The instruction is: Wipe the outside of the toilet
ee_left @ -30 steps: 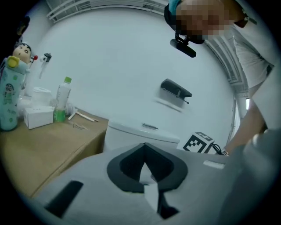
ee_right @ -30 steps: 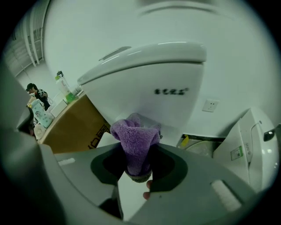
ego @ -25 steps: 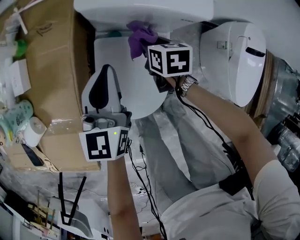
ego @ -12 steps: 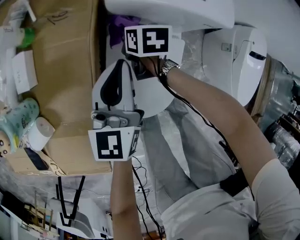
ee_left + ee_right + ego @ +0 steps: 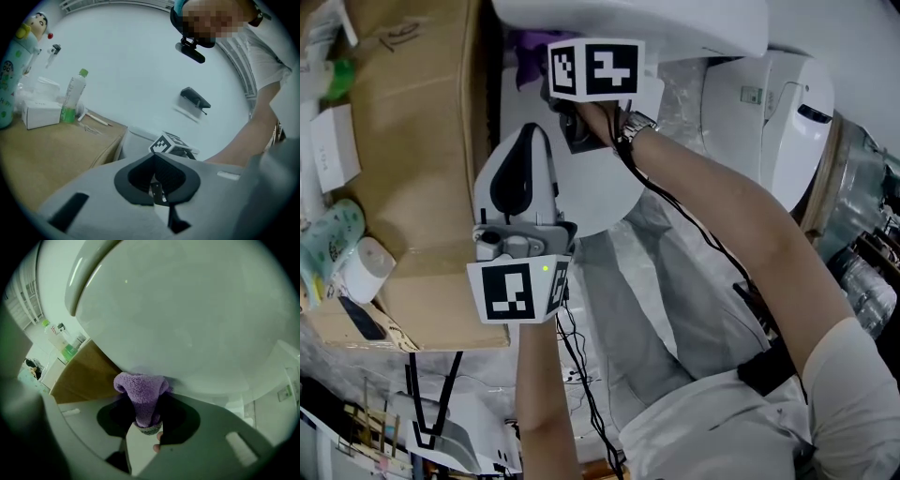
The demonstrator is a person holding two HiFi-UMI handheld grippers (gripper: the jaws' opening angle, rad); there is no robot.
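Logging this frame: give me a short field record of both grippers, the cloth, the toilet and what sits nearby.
right gripper: shut on the purple cloth
purple cloth: bunched, pressed against the curved outer surface of the white toilet
left gripper: shut, nothing between its jaws
beside the toilet: cardboard box, with a green-capped bottle standing on top
task state: cloth in contact with the toilet's outside
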